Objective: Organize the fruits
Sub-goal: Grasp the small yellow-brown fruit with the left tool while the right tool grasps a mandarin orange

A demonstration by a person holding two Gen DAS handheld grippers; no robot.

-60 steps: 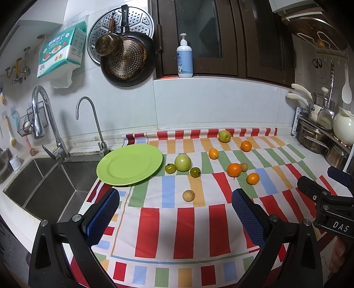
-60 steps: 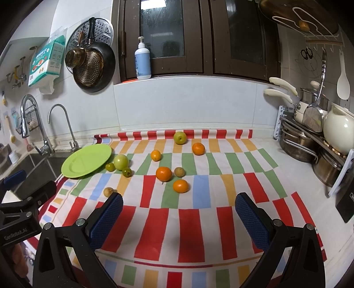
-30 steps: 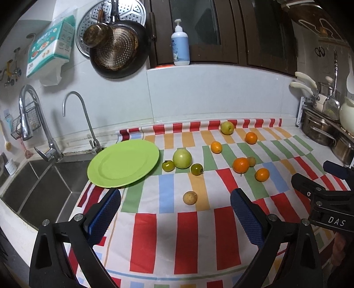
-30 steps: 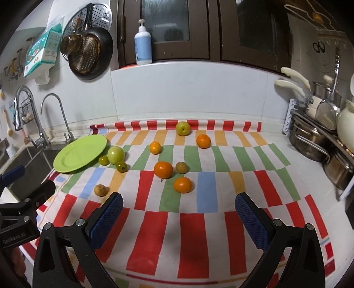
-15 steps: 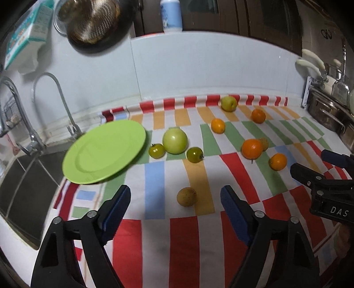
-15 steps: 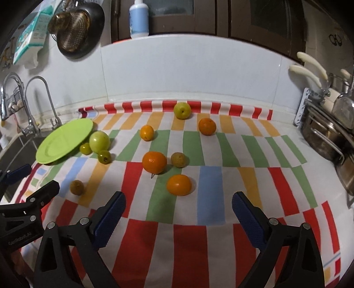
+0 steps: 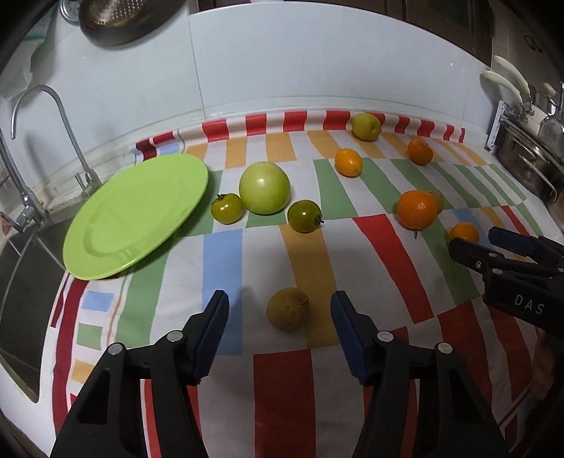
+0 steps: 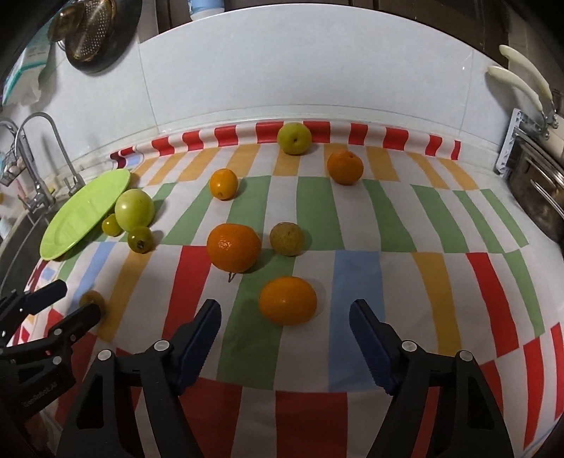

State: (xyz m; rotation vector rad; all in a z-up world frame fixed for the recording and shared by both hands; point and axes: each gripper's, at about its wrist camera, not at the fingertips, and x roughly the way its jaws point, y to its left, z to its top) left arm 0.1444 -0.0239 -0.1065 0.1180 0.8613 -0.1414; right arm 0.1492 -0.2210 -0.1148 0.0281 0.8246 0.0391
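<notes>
Fruits lie scattered on a striped cloth (image 7: 225,260). My left gripper (image 7: 280,310) hangs just short of a small brown fruit (image 7: 287,308); its jaws are closing, and the fruit lies between the tips, untouched. My right gripper (image 8: 285,311) is closing around a small orange (image 8: 287,304), with gaps on both sides. Farther back lie a large orange (image 8: 232,246), a brownish fruit (image 8: 286,238), a big green apple (image 7: 264,187), two green tomatoes (image 7: 226,208) (image 7: 304,215), more oranges and a yellow-green apple (image 8: 293,138). A green plate (image 7: 135,215) lies at the left.
A sink (image 7: 21,282) with two taps (image 7: 49,116) borders the cloth on the left. Steel pots (image 7: 532,158) stand at the right edge. A white tiled wall (image 7: 317,63) closes the back, with a pan (image 7: 116,24) hanging on it.
Both grippers have come down and forward toward the cloth, and their jaws have narrowed. The brown fruit and the small orange now lie between the fingertips.
</notes>
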